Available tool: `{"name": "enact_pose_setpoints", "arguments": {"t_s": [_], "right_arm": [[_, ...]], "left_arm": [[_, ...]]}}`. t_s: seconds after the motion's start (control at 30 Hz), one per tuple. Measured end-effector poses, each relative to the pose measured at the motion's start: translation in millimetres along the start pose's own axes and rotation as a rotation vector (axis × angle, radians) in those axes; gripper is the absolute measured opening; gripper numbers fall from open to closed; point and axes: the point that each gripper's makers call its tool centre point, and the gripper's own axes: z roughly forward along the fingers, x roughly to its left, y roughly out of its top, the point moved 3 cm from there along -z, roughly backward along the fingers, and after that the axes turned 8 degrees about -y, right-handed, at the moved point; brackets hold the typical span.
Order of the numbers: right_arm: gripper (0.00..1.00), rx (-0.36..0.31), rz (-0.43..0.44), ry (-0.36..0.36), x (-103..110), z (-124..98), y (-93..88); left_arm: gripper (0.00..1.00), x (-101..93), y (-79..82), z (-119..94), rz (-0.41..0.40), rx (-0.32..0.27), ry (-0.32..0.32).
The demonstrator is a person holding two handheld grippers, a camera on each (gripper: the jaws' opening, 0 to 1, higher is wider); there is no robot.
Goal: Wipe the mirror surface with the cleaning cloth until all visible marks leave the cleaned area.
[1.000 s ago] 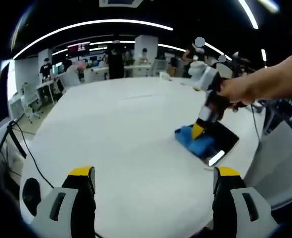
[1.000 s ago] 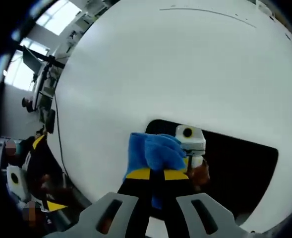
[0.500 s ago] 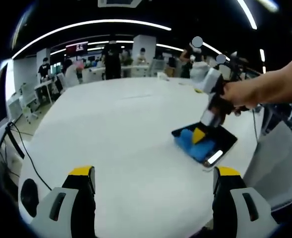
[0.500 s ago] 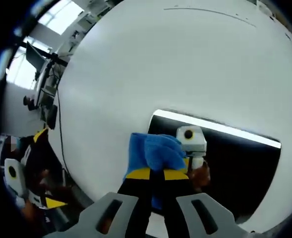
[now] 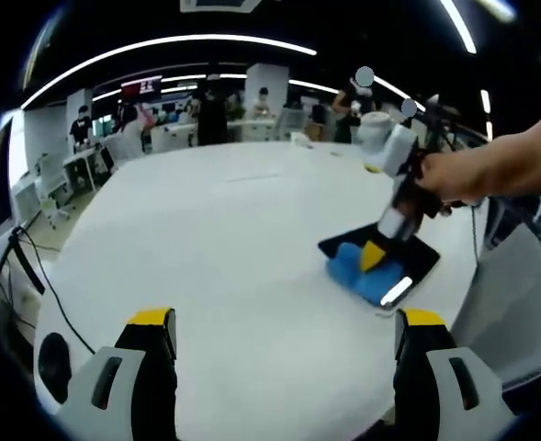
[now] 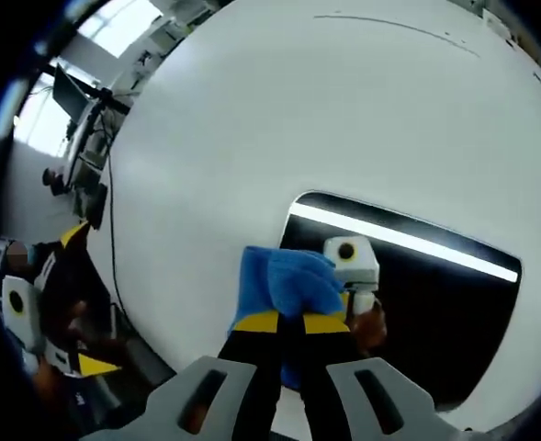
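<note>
A dark rectangular mirror (image 6: pixel 435 303) lies flat on the white round table (image 6: pixel 279 119) and reflects a ceiling light strip. My right gripper (image 6: pixel 289 322) is shut on a blue cleaning cloth (image 6: pixel 284 280), pressing it onto the mirror's left end. In the left gripper view the same mirror (image 5: pixel 417 257) sits at the table's right side, with the blue cloth (image 5: pixel 362 274) on its near corner under the right gripper (image 5: pixel 373 257), held by a person's hand (image 5: pixel 454 175). My left gripper (image 5: pixel 284 326) hangs open above the table's near edge, well apart from the mirror.
A black cable (image 5: pixel 45 276) runs off the table's left edge. Desks, chairs and several people (image 5: pixel 206 110) fill the room behind. A grey chair back (image 5: pixel 513 303) stands to the right of the table. A dark stand (image 6: pixel 82 165) is beyond the table.
The right gripper slid the cloth a little along the mirror toward its near corner. The left gripper stayed still.
</note>
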Motion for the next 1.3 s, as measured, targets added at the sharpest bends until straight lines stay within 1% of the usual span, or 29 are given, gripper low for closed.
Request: {"name": "enact_pose_setpoints", "arguments": {"t_s": [0.03,0.17,0.4,0.53,0.67,0.83,0.97,1.17,1.3], "right_arm": [[0.01,-0.010,-0.002,-0.003,-1,1,1.4],[0.01,-0.010,0.003,0.003,-3,4,4.7],[0.01,-0.009,0.001,0.008,-3,4,4.3],[0.01,-0.016,0.018,0.025,-7,6,5.4],[0.01,-0.017,0.015,0.030,-7,7,5.8],[0.01,-0.012,0.010,0.033,-10,6,4.9],[0.01,-0.022,0.002,0.029,-16,5,2.0],[0.01,-0.031,0.009,0.033,-22,0,-3.6],[0.01,-0.031,0.019,0.040,-28,2,-2.4]], "left_arm": [[1.00,0.3,0.4,1,0.000,-0.001,0.000],[1.00,0.3,1.6,2,0.001,-0.001,-0.003],[1.00,-0.4,1.9,3,0.000,-0.001,-0.005],[1.00,-1.9,1.0,3,-0.005,0.003,-0.007],[1.00,-3.0,1.1,3,0.001,0.006,-0.005],[1.00,-3.3,1.4,3,-0.010,0.004,0.004],[1.00,-5.1,1.8,6,-0.014,0.005,0.007],[1.00,-9.5,4.2,13,-0.006,0.009,0.000],[1.00,-12.0,6.6,16,-0.005,0.009,-0.005]]}}
